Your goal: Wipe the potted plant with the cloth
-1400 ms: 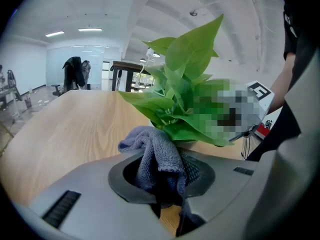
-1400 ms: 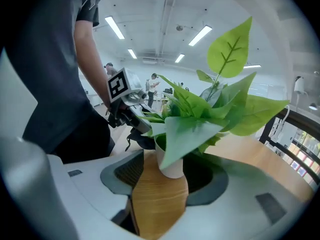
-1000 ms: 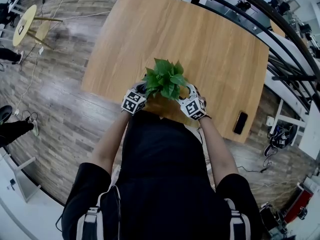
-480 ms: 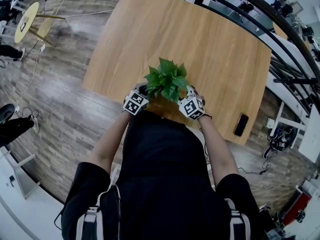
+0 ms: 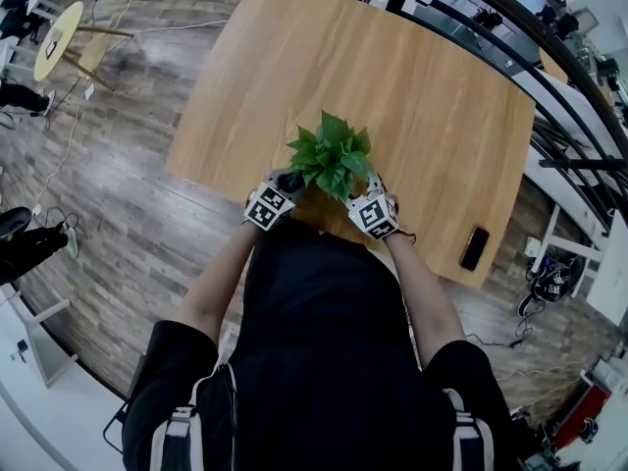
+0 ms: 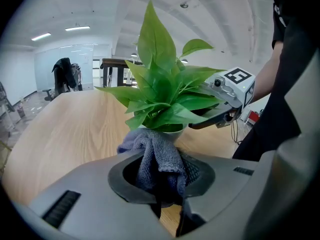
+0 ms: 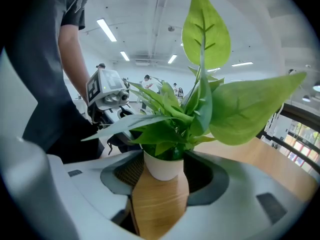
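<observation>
A small potted plant [image 5: 332, 155] with broad green leaves stands in a white pot [image 7: 162, 166] near the front edge of the wooden table [image 5: 392, 77]. My left gripper [image 6: 160, 170] is shut on a grey-blue cloth [image 6: 156, 156], which is bunched up against the pot's left side. In the head view the left gripper [image 5: 287, 182] sits just left of the plant. On the other side, my right gripper [image 7: 162, 174] is open with its jaws standing on either side of the pot's base; in the head view the right gripper [image 5: 367, 188] is just right of the plant.
A black phone [image 5: 473, 248] lies near the table's front right corner. Black railings [image 5: 549, 77] run behind the table at the right. A small yellow round table [image 5: 54, 42] stands on the floor far left. My body is right against the table's near edge.
Both grippers have drawn slightly closer together around the plant. The cloth stays in the left gripper.
</observation>
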